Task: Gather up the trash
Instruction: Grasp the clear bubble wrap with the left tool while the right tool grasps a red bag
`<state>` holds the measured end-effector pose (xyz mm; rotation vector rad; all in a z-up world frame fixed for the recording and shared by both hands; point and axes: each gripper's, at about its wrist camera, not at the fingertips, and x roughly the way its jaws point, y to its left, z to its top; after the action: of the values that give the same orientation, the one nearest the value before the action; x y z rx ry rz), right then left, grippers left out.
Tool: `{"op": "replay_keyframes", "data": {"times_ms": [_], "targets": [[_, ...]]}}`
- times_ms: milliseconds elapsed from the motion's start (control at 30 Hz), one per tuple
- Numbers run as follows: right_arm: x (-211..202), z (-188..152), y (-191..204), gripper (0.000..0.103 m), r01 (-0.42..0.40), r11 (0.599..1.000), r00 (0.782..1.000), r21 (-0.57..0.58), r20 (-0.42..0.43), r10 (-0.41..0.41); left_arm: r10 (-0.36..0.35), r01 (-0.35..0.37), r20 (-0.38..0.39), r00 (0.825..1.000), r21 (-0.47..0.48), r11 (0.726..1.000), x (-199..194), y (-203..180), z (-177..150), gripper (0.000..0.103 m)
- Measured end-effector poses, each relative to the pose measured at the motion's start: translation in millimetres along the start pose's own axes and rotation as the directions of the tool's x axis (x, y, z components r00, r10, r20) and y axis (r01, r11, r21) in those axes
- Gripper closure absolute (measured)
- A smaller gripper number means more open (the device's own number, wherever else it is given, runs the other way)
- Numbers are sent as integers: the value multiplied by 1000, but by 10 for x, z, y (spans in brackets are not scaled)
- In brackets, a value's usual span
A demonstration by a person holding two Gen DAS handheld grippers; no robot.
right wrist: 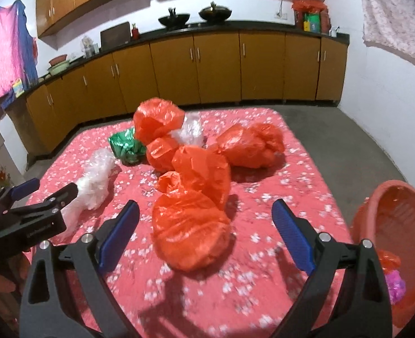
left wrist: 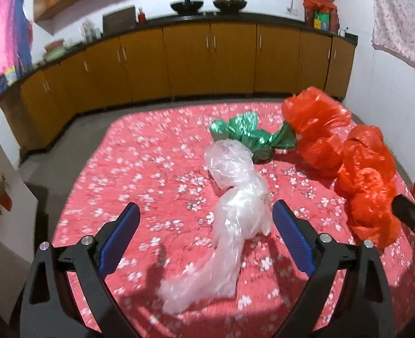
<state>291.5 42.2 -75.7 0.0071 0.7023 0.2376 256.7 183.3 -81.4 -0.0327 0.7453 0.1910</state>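
On the red flowered cloth (left wrist: 151,169) lie crumpled plastic bags. A clear bag (left wrist: 235,205) lies between the fingers of my open left gripper (left wrist: 206,214), untouched; it also shows in the right wrist view (right wrist: 94,180). A green bag (left wrist: 246,135) (right wrist: 127,146) lies behind it. Several orange bags (left wrist: 365,180) are at the right. My right gripper (right wrist: 206,211) is open, with the nearest orange bag (right wrist: 190,225) between its fingers. More orange bags (right wrist: 249,145) and another clear bag (right wrist: 190,131) lie beyond. The left gripper shows in the right wrist view (right wrist: 49,197).
An orange plastic basket (right wrist: 390,225) stands at the table's right edge with orange and pink scraps in it. Yellow kitchen cabinets (left wrist: 207,56) line the far wall under a dark counter with pots. Grey floor surrounds the table.
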Motion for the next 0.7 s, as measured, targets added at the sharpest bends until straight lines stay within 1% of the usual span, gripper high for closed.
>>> {"op": "replay_keyframes", "data": {"times_ms": [100, 200, 267, 400, 467, 500, 533, 567, 700], "targets": [[142, 17, 43, 15, -2, 1000, 1000, -16, -21, 2, -18, 18, -35, 999, -2, 1000, 119, -1, 1, 10], [220, 25, 94, 17, 9, 999, 1000, -44, -25, -10, -34, 34, -59, 998, -4, 999, 187, -13, 22, 15], [261, 41, 106, 18, 24, 999, 999, -48, -24, -26, -35, 35, -68, 997, 0, 999, 228, -48, 36, 16], [341, 55, 103, 20, 23, 999, 999, -41, -42, -25, -33, 34, -90, 995, 12, 999, 301, -88, 45, 22], [382, 64, 96, 26, 28, 999, 998, -47, -58, -31, -36, 36, -108, 994, 4, 999, 342, -101, 43, 30], [402, 64, 85, 34, 20, 999, 997, -45, -68, -23, -37, 37, -113, 993, 2, 999, 355, -104, 48, 34], [422, 64, 71, 40, 13, 999, 997, -43, -78, -16, -37, 37, -124, 992, 0, 999, 372, -106, 38, 37], [437, 62, 65, 42, 6, 999, 996, -44, -87, -10, -36, 36, -130, 991, -1, 999, 384, -113, 32, 37], [460, 56, 47, 42, -8, 999, 995, -37, -96, 5, -44, 42, -139, 989, -23, 999, 395, -102, 39, 37]]}}
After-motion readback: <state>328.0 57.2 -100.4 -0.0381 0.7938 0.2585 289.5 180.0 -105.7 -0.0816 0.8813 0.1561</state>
